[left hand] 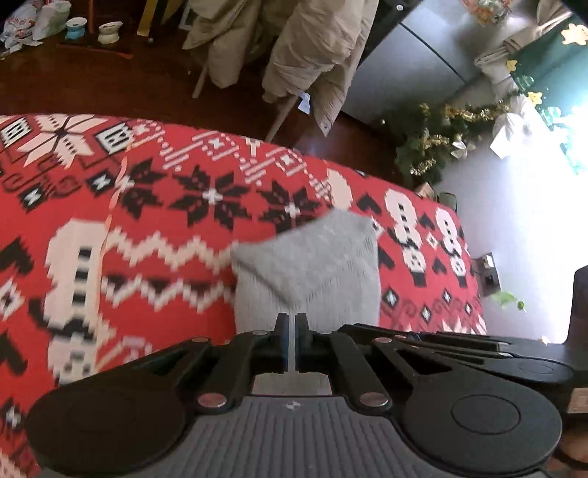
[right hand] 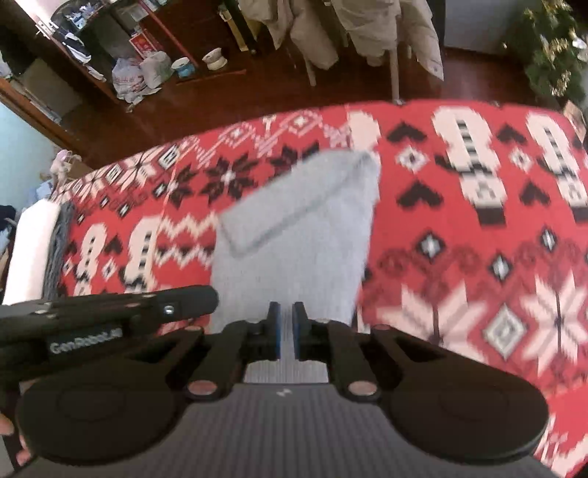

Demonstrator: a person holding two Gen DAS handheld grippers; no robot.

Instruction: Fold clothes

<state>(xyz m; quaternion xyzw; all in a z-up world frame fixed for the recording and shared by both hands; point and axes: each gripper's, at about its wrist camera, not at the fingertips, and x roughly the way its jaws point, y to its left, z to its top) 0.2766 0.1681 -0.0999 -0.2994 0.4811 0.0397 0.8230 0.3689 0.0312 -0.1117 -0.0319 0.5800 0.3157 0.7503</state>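
— The left gripper [left hand: 292,323] first: what are its jaws doing?
— They are nearly together, clamped on an edge of the grey cloth [left hand: 312,264]. A thin strip of it shows between the blue pads.
— And the right gripper [right hand: 286,312]?
— Its jaws stand a sliver apart, at the near edge of the same cloth. I cannot tell whether the pads press on the fabric.
— Where does the cloth lie?
— Centre of both views. It runs away from the fingers over the red blanket [left hand: 147,220], with a flap folded slantwise across it. Its far corner is at the black star pattern.
— Are the two grippers close?
— Just beside each other. In the right wrist view the left gripper's black body comes in from the left edge. In the left wrist view the other shows at the lower right.
— Anything else on the blanket?
— A white and grey pile [right hand: 33,250] at the far left of the right wrist view, well apart from the cloth.
— Beyond the blanket?
— Dark wood floor [left hand: 110,84], beige garments [left hand: 294,55] hanging at the top, two bowls [left hand: 77,27] upper left, and a tree [left hand: 433,147] with gold tinsel at the right. Both views are blurred.
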